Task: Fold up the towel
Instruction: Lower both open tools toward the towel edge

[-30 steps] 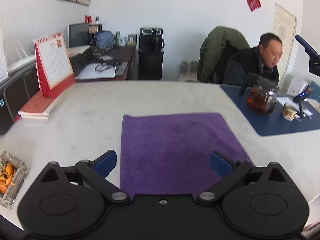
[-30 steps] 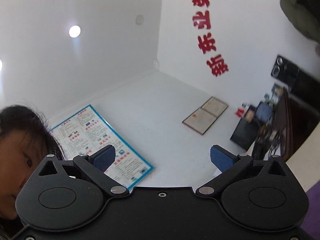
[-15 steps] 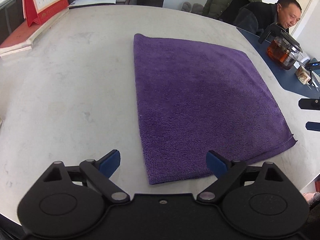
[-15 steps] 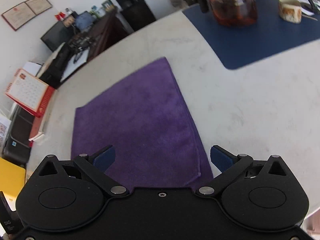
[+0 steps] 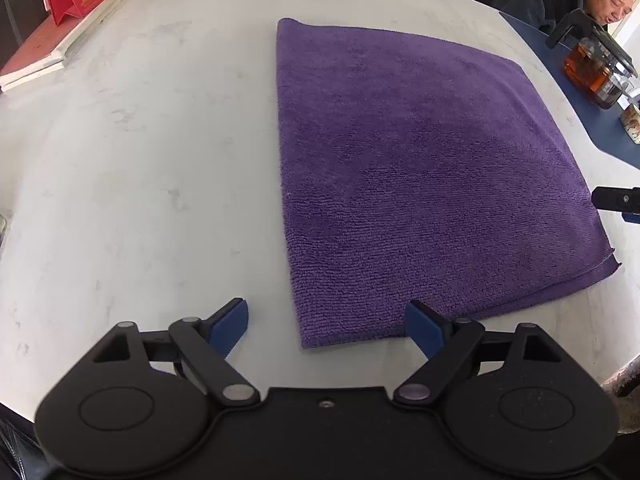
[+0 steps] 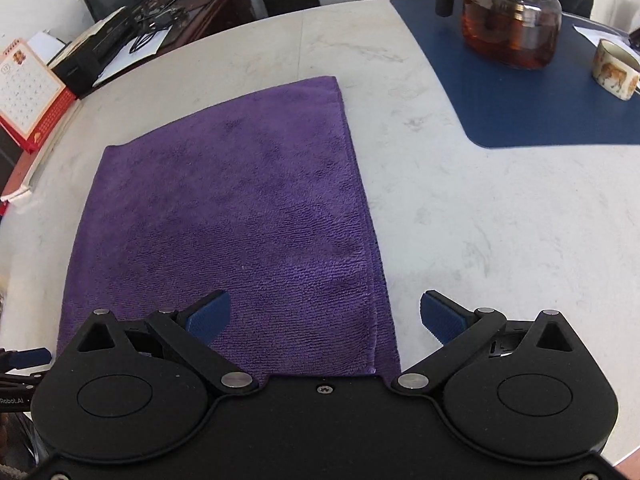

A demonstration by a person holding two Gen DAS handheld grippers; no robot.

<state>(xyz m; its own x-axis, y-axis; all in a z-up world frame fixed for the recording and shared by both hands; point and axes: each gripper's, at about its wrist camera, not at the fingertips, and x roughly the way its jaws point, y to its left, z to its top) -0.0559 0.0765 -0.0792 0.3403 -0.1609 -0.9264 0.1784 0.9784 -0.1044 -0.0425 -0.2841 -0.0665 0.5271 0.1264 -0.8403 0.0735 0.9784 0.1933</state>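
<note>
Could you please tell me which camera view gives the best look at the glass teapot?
The right wrist view: the teapot is large and sharp on the blue mat. The left wrist view shows it small at the right edge.

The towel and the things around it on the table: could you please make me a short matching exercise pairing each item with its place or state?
Items:
1. purple towel
2. glass teapot
3. desk calendar
4. left gripper

Descriptions:
A. standing on the blue mat
B. open, over the towel's near left corner
C. lying flat on the white table
D. red base, at the table's far left edge

Pairs: 1-C, 2-A, 3-D, 4-B
</note>
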